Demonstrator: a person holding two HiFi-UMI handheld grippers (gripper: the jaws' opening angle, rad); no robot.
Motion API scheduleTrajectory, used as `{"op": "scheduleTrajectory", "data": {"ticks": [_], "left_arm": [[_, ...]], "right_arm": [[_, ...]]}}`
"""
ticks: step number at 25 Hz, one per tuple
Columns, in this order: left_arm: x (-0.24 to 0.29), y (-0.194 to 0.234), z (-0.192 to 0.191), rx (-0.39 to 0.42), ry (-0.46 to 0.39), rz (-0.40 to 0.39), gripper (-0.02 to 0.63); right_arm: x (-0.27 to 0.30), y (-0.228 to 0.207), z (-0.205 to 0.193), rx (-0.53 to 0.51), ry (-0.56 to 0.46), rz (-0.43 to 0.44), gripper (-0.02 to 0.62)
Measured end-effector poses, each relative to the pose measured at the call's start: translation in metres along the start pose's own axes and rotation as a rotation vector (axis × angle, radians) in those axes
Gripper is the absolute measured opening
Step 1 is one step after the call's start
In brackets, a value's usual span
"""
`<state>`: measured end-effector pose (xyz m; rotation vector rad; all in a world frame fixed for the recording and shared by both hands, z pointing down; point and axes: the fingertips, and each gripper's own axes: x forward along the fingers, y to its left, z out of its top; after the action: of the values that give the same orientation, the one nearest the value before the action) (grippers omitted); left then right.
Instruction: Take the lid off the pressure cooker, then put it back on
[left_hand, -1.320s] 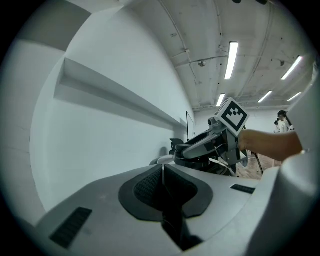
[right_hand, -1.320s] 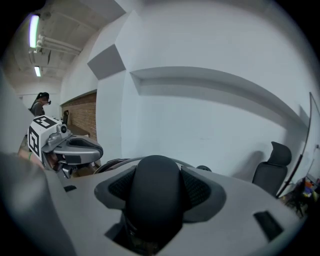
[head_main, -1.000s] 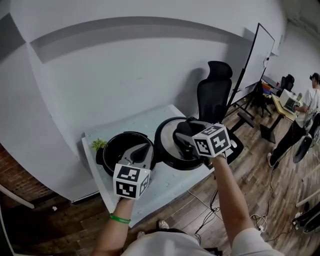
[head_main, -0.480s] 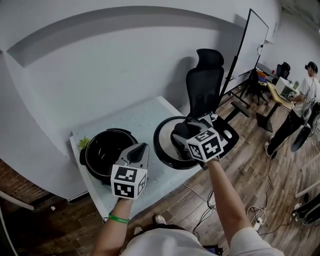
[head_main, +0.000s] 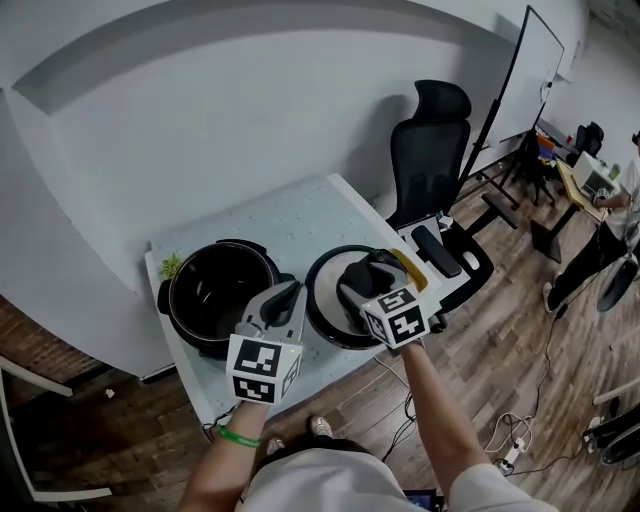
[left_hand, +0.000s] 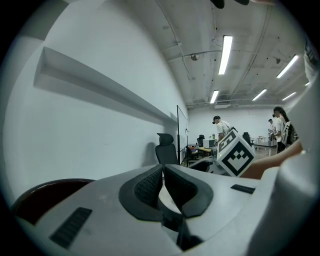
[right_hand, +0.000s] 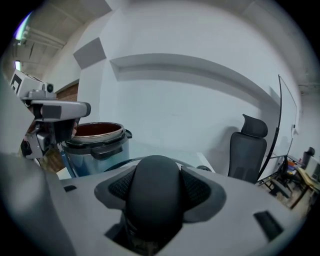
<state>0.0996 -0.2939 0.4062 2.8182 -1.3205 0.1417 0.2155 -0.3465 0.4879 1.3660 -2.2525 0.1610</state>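
On the white table (head_main: 300, 215), the pressure cooker pot (head_main: 218, 295) stands open at the left, with its dark interior exposed. Behind the table's right corner stands a black office chair (head_main: 432, 160). The lid (head_main: 325, 305) is located just right of the pot, near the table's front edge; contact with the table cannot be confirmed. Right gripper (head_main: 362, 283): 2 jaws clamped on the lid's black handle (right_hand: 154, 190). Left gripper (head_main: 283, 298): jaws closed tip to tip, nothing between them, positioned at the pot's near rim

Shiny metal pressure cooker (right_hand: 96, 146); matt black plastic lid handle (right_hand: 155, 192).
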Motion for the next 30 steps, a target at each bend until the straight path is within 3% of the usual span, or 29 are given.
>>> {"op": "scheduleTrajectory", "data": {"ticks": [19, 30], "left_arm": [[0.010, -0.046, -0.066, -0.040, 0.078, -0.071, 0.021], [0.015, -0.047, -0.114, -0.077, 0.129, -0.046, 0.021]], "right_arm": [[0.032, 0.034, -0.069, 0.030, -0.001, 0.038, 0.273], [0.055, 0.038, -0.091, 0.045, 0.006, 0.042, 0.273]]}}
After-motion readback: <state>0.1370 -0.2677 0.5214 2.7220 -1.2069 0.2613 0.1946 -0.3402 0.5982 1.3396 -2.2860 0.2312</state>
